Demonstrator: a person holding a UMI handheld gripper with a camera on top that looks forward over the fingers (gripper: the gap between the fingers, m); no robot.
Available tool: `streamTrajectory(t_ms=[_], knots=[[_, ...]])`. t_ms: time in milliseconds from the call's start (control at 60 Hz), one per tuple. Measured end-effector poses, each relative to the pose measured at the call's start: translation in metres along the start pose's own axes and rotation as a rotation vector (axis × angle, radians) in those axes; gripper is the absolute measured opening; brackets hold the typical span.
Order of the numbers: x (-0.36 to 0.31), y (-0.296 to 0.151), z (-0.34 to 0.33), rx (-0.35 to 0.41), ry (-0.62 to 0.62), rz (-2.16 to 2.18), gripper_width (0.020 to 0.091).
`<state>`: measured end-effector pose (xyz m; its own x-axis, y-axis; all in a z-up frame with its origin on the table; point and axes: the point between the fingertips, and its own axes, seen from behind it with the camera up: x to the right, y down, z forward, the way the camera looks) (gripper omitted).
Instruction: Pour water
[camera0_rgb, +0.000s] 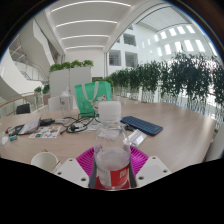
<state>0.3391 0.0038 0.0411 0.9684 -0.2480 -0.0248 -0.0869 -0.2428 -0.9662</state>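
Lower centre of frame: fingers (112, 165) closed on an upright, capped water bottle (112, 150) lifted above the counter (170, 125), apparently mid-carry, with next move likely tilting toward the white cup (44, 160) at lower left, cap permitting.

Two-finger handheld gripper (111, 170) points forward over the table; its white fingers with magenta inner pads (87, 158) press on either side of a clear plastic water bottle with a red label (112, 152); bottle held upright.
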Motion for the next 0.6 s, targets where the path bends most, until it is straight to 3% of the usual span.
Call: streamTrajectory(t_ms=[83,100,300,367,417,450,600], knots=[[-0.005,0.042,-0.003,-0.033,-0.017,0.024,0.0474],[-0.01,0.016,0.003,0.0,-0.012,0.021,0.0472],[-0.004,0.024,0.003,-0.013,0.005,0.013,0.0514],[0.007,0.042,0.007,-0.068,0.02,0.023,0.058],[0.012,0.05,-0.001,-0.137,0.038,0.033,0.075],[0.01,0.054,-0.012,-0.132,0.036,0.041,0.0853],[-0.004,0.038,-0.078,-0.156,0.056,0.064,0.0838]])
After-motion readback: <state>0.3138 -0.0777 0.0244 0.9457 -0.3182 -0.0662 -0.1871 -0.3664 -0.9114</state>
